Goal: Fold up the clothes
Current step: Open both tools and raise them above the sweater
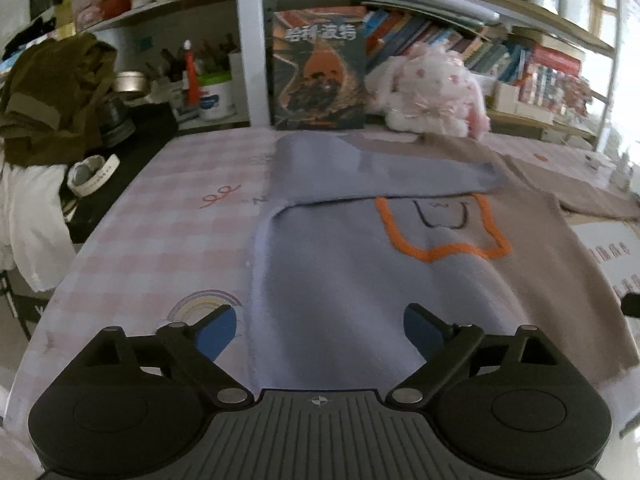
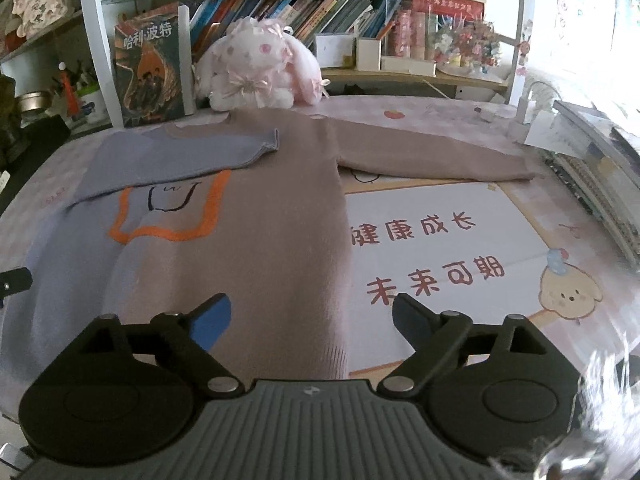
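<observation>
While my left gripper point(image 1: 318, 330) hovers with jaws spread and empty over the sweater point(image 1: 360, 280), its blue sleeve point(image 1: 372, 172) lies folded across the chest on the bench point(image 1: 160, 240). From the right gripper point(image 2: 312, 318), jaws likewise spread, the brown sleeve point(image 2: 432, 156) lies stretched out; a careless pull there could drag the folded sleeve loose.

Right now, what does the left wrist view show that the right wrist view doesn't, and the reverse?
Only the left wrist view shows the olive garment heaped at the table's left. Only the right wrist view shows the brown sleeve stretched out flat and the printed mat. Both show the sweater with its blue sleeve folded across the chest, the plush rabbit, and open, empty grippers: left gripper, right gripper.
</observation>
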